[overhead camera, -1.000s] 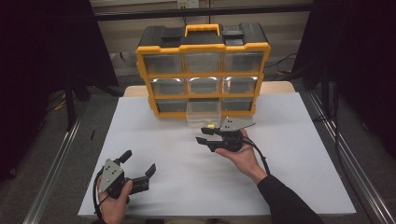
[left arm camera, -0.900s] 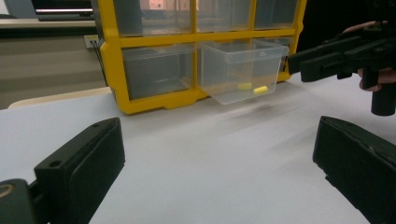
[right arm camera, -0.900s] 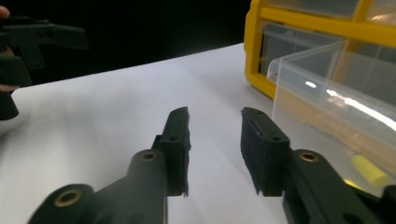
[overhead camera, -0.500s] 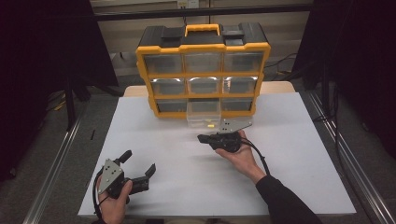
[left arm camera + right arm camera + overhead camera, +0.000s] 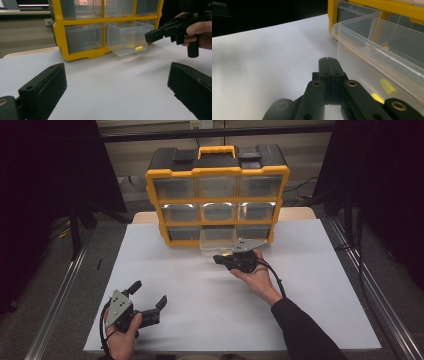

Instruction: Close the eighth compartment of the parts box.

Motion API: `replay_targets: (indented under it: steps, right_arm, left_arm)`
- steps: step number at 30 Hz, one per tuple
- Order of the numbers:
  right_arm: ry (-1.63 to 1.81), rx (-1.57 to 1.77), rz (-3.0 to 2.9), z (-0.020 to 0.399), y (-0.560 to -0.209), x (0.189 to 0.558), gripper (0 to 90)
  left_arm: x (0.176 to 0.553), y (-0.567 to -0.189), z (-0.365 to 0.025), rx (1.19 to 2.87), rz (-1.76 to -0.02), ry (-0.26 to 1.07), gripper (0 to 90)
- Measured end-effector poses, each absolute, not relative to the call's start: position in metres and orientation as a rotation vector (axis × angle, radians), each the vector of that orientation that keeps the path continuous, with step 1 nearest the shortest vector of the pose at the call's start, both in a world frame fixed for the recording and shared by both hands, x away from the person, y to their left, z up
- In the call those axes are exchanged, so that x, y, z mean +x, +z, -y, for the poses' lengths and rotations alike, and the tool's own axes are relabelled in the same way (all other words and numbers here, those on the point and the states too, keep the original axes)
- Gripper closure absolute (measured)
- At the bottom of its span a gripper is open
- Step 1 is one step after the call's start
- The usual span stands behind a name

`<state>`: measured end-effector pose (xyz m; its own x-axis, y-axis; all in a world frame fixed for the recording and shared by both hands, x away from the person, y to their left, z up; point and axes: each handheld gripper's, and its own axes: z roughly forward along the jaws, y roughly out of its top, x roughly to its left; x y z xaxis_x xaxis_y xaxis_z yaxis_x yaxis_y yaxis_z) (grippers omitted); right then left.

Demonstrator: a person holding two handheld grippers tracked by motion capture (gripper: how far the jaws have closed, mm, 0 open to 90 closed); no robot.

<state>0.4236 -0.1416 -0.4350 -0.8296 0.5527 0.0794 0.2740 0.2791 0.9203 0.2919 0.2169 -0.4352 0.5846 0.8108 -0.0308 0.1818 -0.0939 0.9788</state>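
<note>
High view: yellow-and-black plastic organiser cabinet (image 5: 217, 195) at the back of the white bench (image 5: 200, 295), nine clear drawers in three rows of three. Bottom-middle clear plastic drawer (image 5: 216, 242) pulled partway out, with two small yellow pieces (image 5: 135, 47) lying inside. Right tool (image 5: 218, 259) just finished clenching, jaws pressed flat together on nothing, tip right beside the drawer's front. Left tool (image 5: 148, 295) released, jaws spread wide, parked near the bench's front left corner, well apart from the cabinet.
</note>
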Motion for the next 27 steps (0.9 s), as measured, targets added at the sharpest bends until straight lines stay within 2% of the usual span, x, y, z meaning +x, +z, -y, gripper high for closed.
replay_targets:
  steps: [27]
  right_arm:
    - [1.485,0.81,-2.273,0.137,-0.439,0.447,90.0]
  left_arm:
    - [0.292,-0.435,-0.217,1.609,-0.848,0.651,2.3]
